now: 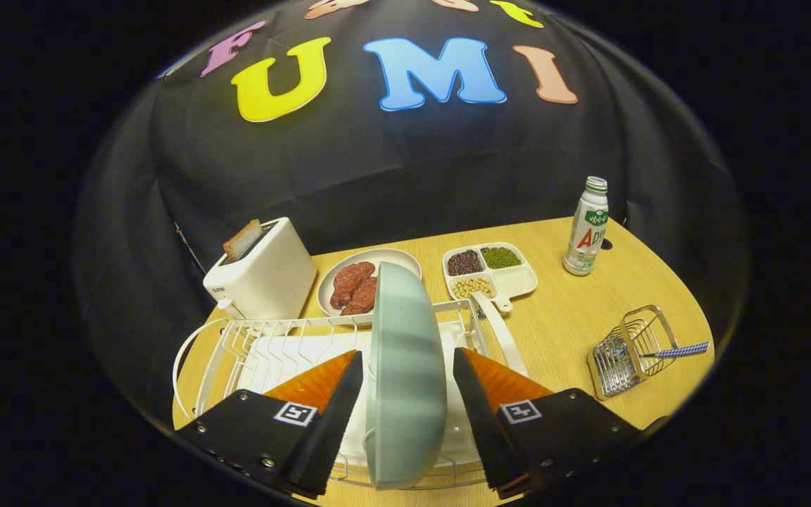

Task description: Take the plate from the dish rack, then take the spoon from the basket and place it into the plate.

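Fingers of the gripper (407, 370) stand parted on either side of the pale green plate (405, 373), which sits upright on edge in the white wire dish rack (265, 345); whether either finger presses the plate cannot be told. The plate's lower rim is cut off from sight. Off to the right on the wooden table (560, 317), a small metal wire basket (627, 352) lies tilted, and the spoon (680, 350) pokes out of it by its checked handle, its bowl hidden in the wires.
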Demonstrator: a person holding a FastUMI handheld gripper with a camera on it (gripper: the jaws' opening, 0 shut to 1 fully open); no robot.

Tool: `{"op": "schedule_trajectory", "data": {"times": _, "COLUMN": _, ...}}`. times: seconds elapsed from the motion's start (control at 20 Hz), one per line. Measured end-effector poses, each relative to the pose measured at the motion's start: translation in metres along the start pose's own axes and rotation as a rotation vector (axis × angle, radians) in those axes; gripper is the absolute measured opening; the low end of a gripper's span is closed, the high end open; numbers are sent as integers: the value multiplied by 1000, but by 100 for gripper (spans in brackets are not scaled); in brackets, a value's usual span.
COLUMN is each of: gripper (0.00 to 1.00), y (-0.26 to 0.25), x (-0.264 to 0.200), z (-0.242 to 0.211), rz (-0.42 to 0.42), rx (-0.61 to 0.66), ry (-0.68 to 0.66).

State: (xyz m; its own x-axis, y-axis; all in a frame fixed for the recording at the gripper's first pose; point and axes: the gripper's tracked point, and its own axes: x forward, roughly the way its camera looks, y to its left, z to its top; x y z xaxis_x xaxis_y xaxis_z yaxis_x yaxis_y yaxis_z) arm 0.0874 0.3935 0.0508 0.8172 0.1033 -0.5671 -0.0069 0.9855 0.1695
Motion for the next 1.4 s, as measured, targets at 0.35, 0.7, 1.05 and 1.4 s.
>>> {"op": "schedule_trajectory", "data": {"times": 0.35, "gripper": 31, "y": -11, "x": 1, "z": -9, "rz": -121, "rx": -50, "ry": 98}}
{"op": "schedule_trajectory", "data": {"times": 0.7, "gripper": 31, "y": 4, "x": -8, "z": 1, "rz": -237, "rx": -175, "ry": 96}}
{"op": "schedule_trajectory", "data": {"times": 1.05, "gripper": 31, "y": 26, "x": -28, "z": 23, "rz": -432, "rx": -454, "ry": 34}}
{"op": "schedule_trajectory", "data": {"times": 1.4, "gripper": 30, "y": 39, "x": -80, "z": 39, "rz": -481, "rx": -610, "ry": -51}}
